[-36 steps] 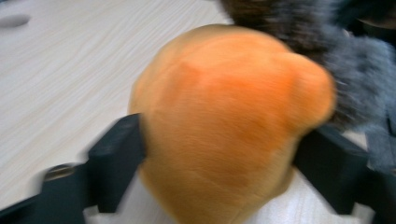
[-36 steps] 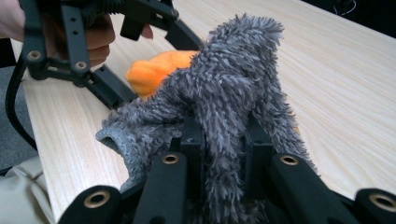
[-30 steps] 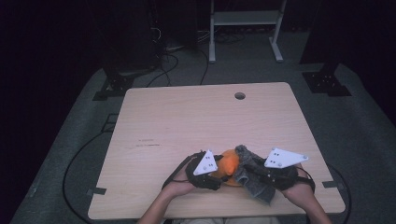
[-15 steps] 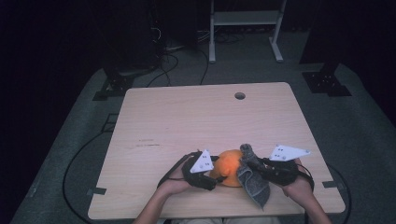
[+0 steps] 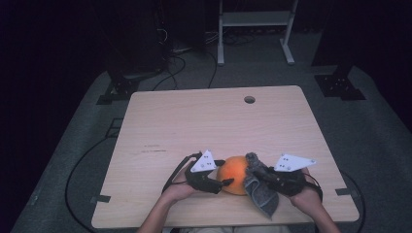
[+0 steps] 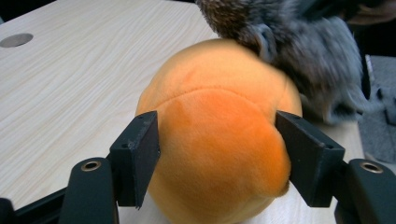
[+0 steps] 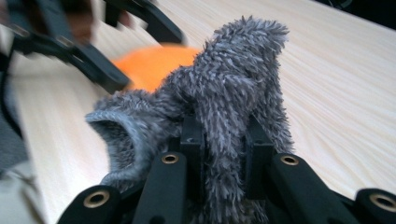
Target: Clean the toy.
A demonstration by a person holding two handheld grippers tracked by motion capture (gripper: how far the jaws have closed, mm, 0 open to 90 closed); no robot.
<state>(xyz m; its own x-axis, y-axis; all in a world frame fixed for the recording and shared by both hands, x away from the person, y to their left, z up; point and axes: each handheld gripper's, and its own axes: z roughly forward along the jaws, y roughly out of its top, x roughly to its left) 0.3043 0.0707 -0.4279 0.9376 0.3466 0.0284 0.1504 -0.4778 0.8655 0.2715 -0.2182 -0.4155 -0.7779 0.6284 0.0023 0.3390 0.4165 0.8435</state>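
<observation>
Orange plush ball (image 6: 219, 140), rounded and seamed, touched by grey cloth (image 7: 224, 107).

Orange plush, grey cloth, pale wood

The plush ball (image 6: 219, 130) is bright orange; the fuzzy cloth (image 7: 224, 107) is mottled grey. The table (image 5: 194, 121) is light wood with fine grain. Both grippers have black jaws; the floor mat (image 5: 369, 126) is grey.

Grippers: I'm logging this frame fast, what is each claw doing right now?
Left claw: closed on the orange plush ball.
Right claw: closed on the grey fuzzy cloth.
</observation>
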